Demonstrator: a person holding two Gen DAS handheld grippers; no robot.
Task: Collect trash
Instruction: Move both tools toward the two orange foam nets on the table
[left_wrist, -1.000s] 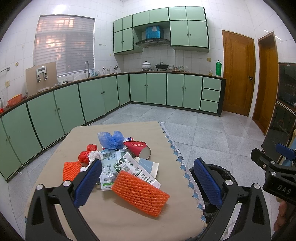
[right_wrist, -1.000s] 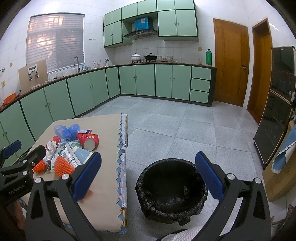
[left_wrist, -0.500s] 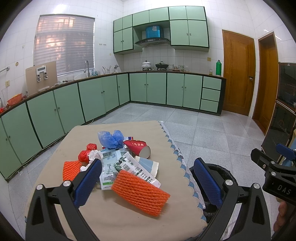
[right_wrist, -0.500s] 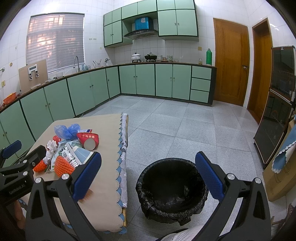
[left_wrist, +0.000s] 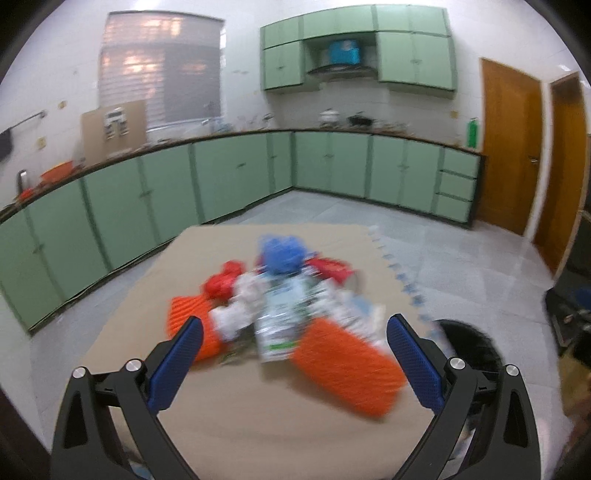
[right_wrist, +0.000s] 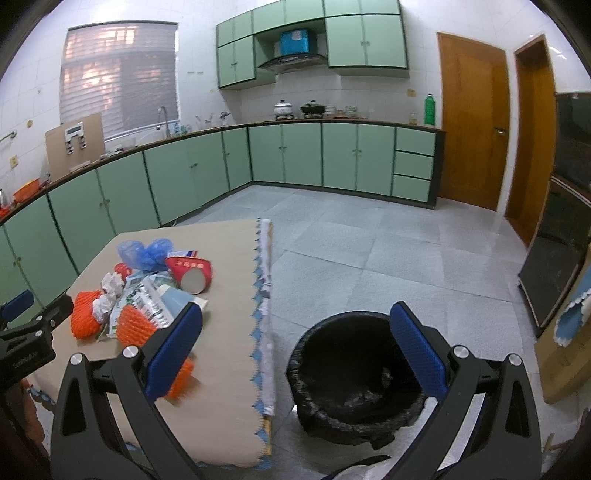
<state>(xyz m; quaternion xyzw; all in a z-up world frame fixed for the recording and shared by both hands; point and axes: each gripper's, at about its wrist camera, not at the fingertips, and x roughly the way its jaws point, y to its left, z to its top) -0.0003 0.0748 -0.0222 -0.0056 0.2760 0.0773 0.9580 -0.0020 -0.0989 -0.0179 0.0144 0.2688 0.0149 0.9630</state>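
On the table (right_wrist: 221, 387), covered in a tan cloth, the trash lies in one loose heap: two orange foam nets (left_wrist: 343, 369), printed wrappers (left_wrist: 284, 321), a blue plastic bag (left_wrist: 282, 253), a red paper cup (right_wrist: 192, 273) on its side and a red crumpled scrap (left_wrist: 223, 282). Nothing has been picked up yet.

Step in hand, as judged: the approach for a first pick. The left gripper (left_wrist: 295, 365) faces the heap with jaws spread wide and empty, the nearer orange net lying just ahead between them (this view is blurred, so finer contact cannot be told). The right gripper (right_wrist: 295, 350) is also spread and empty, held above the gap between table and bin.

Next move calls for lowering the left jaws around the near net and closing gently; foam mesh should compress and may snag the wrappers beside it.

Edges and room: the black-lined bin (right_wrist: 354, 373) stands on the floor just beside the table's scalloped right edge (right_wrist: 264, 295), mouth open. Bare cloth lies in front of the heap, and open tiled floor lies beyond the bin.
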